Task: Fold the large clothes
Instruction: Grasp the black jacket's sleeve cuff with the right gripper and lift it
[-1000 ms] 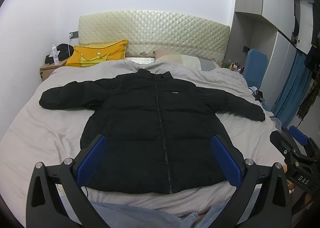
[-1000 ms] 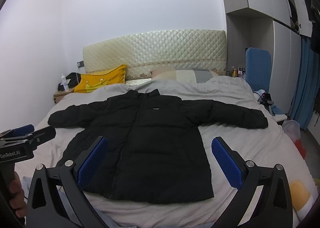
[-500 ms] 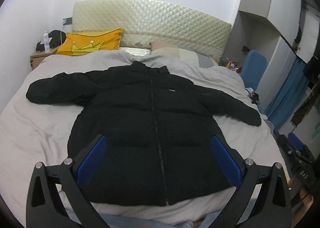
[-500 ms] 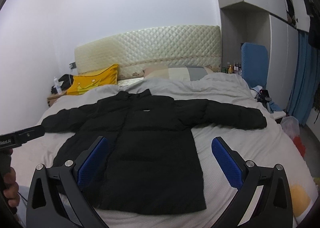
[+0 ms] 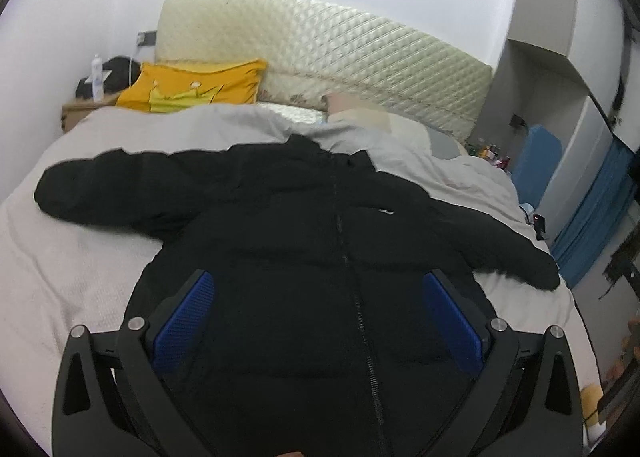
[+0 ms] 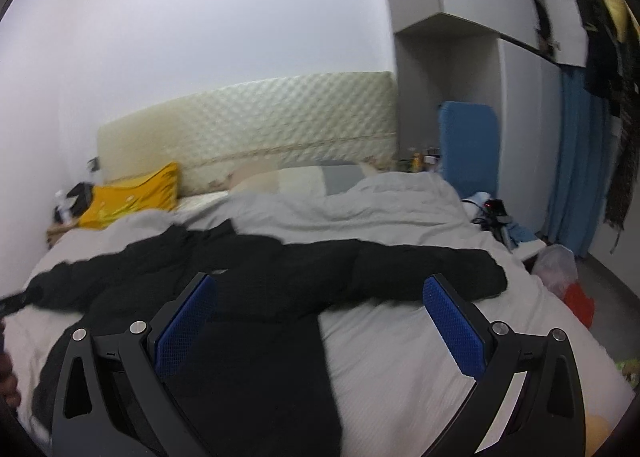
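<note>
A black puffer jacket [image 5: 304, 241] lies front up and zipped on the grey bed cover [image 5: 72, 269], both sleeves spread out sideways. My left gripper [image 5: 318, 321] is open and empty, above the jacket's lower body. In the right wrist view the jacket [image 6: 256, 297] lies to the left, with its right sleeve [image 6: 420, 269] stretched across the middle. My right gripper [image 6: 320, 321] is open and empty, above the jacket's right side and the sleeve. The other gripper's tip shows at that view's left edge [image 6: 10, 303].
A yellow pillow [image 5: 192, 87] and a pale pillow [image 5: 372, 125] lie by the quilted headboard [image 5: 320, 57]. A nightstand [image 5: 80, 111] with a bottle stands at the far left. A blue chair [image 6: 468, 149], blue curtain [image 6: 576, 161] and bags [image 6: 560, 269] stand right of the bed.
Both grippers have moved forward and lower over the jacket. The left view has tilted down and left; the right view has swung right toward the right sleeve. Both stay open.
</note>
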